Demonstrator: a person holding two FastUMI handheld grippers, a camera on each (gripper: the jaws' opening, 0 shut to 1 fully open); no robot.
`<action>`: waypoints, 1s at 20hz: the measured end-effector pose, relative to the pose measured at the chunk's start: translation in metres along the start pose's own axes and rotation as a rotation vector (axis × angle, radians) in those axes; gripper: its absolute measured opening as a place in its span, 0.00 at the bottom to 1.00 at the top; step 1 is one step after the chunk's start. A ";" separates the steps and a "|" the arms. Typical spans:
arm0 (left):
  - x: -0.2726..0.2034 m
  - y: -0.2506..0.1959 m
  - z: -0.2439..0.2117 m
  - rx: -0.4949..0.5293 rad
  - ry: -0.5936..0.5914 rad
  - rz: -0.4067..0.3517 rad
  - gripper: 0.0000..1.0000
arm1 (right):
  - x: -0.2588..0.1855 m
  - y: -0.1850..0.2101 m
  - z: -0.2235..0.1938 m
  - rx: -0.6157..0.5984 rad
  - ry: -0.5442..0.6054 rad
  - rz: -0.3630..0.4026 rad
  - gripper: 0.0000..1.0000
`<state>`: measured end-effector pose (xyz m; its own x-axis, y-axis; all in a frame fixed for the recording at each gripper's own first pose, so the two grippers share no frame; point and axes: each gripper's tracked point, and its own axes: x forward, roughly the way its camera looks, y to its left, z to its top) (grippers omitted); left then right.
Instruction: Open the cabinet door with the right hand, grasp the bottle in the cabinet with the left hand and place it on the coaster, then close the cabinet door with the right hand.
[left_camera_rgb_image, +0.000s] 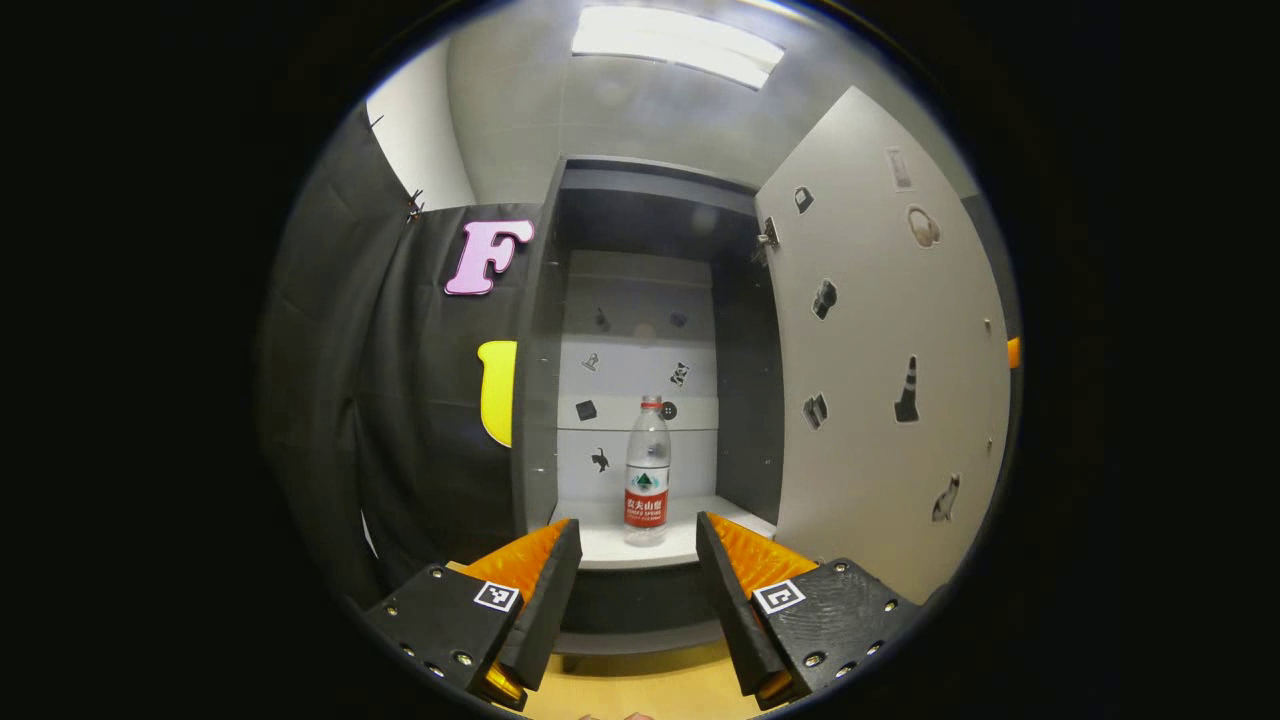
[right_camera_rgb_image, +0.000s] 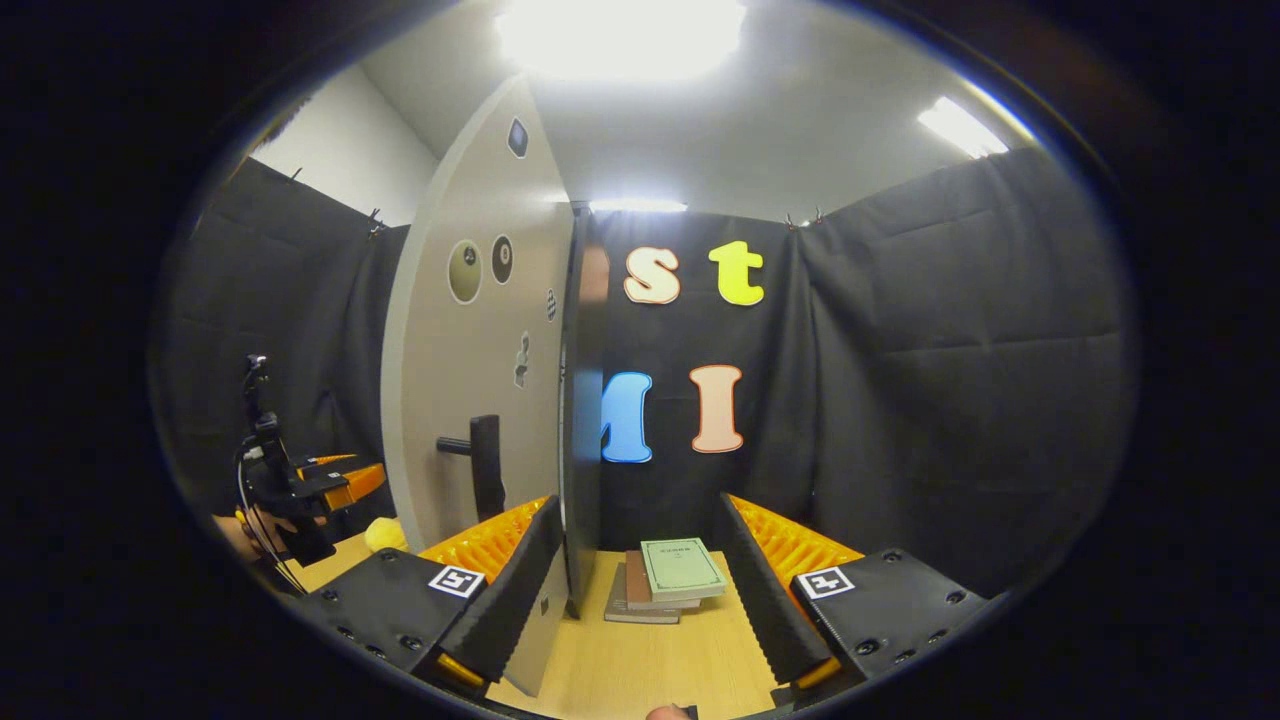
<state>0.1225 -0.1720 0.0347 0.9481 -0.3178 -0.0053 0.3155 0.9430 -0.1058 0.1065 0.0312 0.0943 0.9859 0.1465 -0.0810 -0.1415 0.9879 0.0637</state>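
Two grippers hang open: the left gripper faces the bottle standing upright on the cabinet shelf, lined up for a grasp, while the right gripper straddles the door edge, seemingly keeping it swung wide.

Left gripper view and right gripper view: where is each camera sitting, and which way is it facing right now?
Left gripper view: rides the left gripper, facing into the open grey cabinet at the clear plastic water bottle; its open orange fingers show.
Right gripper view: rides the right gripper, facing the door's edge and a stack of books on the wooden table; the left gripper and a hand show at left.
Shared: the pale cabinet door.
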 end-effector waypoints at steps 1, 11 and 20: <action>0.008 -0.003 0.003 0.002 0.002 0.001 0.67 | 0.003 -0.011 -0.003 0.001 0.001 -0.014 0.97; 0.125 -0.014 0.015 0.009 0.056 -0.033 0.67 | 0.050 -0.069 -0.056 0.050 0.087 -0.072 0.97; 0.210 -0.020 -0.012 0.085 0.117 -0.056 0.67 | 0.075 -0.096 -0.088 0.090 0.163 -0.123 0.97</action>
<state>0.3151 -0.2589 0.0241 0.9197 -0.3744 -0.1185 0.3742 0.9270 -0.0248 0.1860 -0.0481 -0.0049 0.9668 0.0388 -0.2525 -0.0055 0.9913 0.1314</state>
